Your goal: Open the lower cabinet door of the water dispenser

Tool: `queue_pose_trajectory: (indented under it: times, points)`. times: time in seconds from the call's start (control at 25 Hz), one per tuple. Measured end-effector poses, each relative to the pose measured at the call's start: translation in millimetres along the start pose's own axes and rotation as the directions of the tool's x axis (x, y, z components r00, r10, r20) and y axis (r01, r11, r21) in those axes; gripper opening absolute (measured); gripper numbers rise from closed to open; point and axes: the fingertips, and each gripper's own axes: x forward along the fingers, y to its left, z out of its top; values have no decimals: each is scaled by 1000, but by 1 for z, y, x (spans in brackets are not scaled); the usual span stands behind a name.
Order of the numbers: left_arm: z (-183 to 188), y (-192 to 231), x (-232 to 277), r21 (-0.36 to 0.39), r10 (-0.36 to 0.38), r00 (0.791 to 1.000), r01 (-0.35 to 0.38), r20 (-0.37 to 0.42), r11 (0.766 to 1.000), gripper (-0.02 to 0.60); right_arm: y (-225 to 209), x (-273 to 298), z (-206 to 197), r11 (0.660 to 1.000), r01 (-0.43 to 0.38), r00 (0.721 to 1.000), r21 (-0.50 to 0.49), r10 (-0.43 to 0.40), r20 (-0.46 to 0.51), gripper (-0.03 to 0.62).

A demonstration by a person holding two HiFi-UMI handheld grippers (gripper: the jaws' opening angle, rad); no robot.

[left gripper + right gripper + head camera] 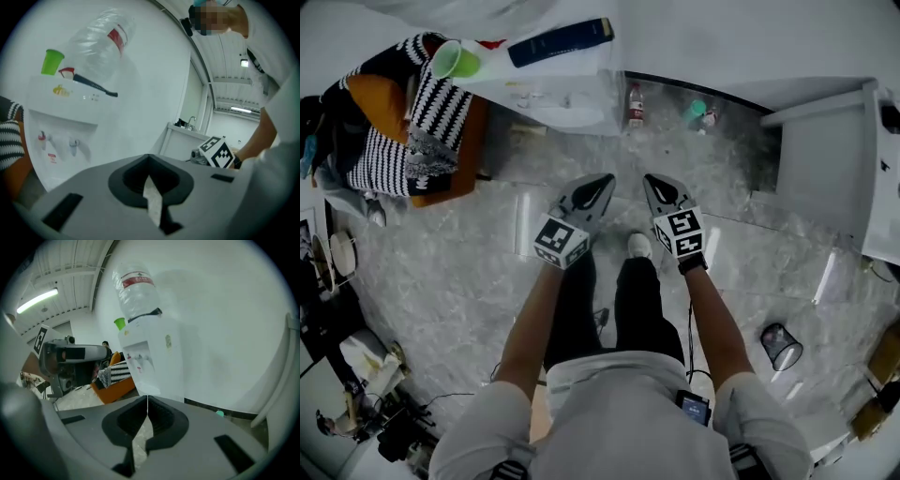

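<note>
STANDING BEFORE THE DISPENSER: A person stands on a grey marbled floor (450,281) facing a tall white water dispenser (553,89) set against the far wall, a two-jaw gripper in each hand. The left gripper (602,180) and the right gripper (652,180) are held side by side ahead of the person's legs. Both point toward the far wall and are well apart from the dispenser, which stands to their far left.

In the left gripper view, the left gripper's jaws meet at the tips with nothing between them. The right gripper view shows the right gripper's jaws likewise pressed together and empty.

The dispenser carries an upturned clear plastic bottle with a red label (136,291) and a bright green plastic cup (455,61) on its top. Below its taps (74,146), the dispenser's lower front (61,168), where the cabinet door sits, is plain white. Neither gripper touches it, and the door's edges cannot be made out.

Left of the dispenser is an orange chair (380,94) draped with a black-and-white striped cloth (441,108). A small black wastebasket (781,345) is on the floor at the near right.
</note>
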Motion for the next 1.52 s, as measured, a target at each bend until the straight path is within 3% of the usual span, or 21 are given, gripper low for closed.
queue_pose_trajectory:
  times: [0.36,0.6,0.84,1.08,1.2,1.52]
  points:
    - [-100,40,53,66,-104,993,107,-46,992,2,-55,64,-92,1000,16,1000,16,-16,-10,9]
    - [-148,78,75,78,-105,994,108,-34,991,2,-75,122,-133,1000,-15,1000,-14,15,-11,11]
    - [-188,111,89,73,-123,991,126,-52,989,2,-88,191,-161,998,-46,999,-41,45,-15,103]
    - [-210,127,100,82,-126,991,130,-55,988,2,-103,264,-170,992,-91,995,-92,87,-42,235]
    - [-217,132,104,81,-137,989,142,-62,987,2,-110,292,-165,990,-90,995,-107,85,-46,267]
    - [-218,144,107,67,-106,994,107,-29,992,2,-111,334,-136,968,-131,991,-215,127,-30,271]
